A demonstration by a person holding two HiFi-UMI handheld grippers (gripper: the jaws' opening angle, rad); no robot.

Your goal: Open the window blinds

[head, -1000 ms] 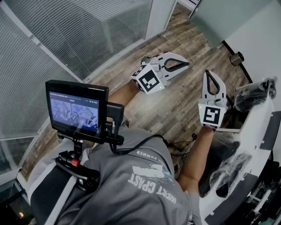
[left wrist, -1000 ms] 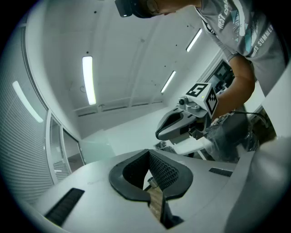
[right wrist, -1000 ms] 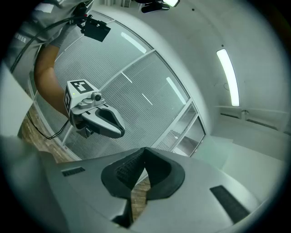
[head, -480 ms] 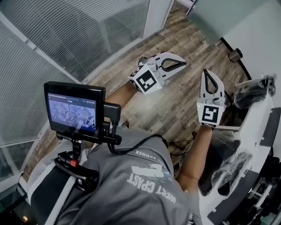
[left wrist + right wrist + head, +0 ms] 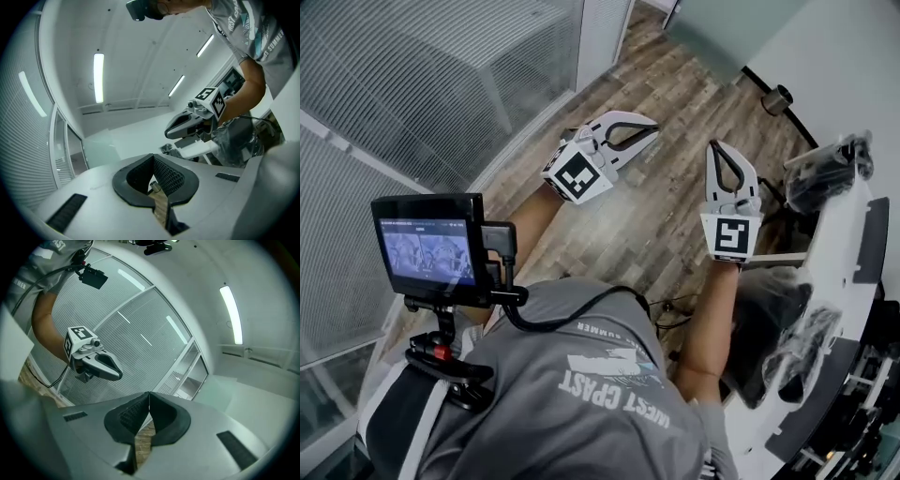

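Both closed, seemingly empty: left tongs (image 5: 652,124), right tongs (image 5: 714,147).

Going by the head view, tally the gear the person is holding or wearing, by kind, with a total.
Grippers: 2, the left gripper and the right gripper, fingers together on both
Marker cubes: 2
Screen: 1
Total: 5

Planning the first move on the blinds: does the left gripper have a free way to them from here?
Probably, though a step closer looks needed. The left gripper, shut and empty, hangs over the wooden floor, and nothing stands between it and the window blinds. No cord or wand shows.
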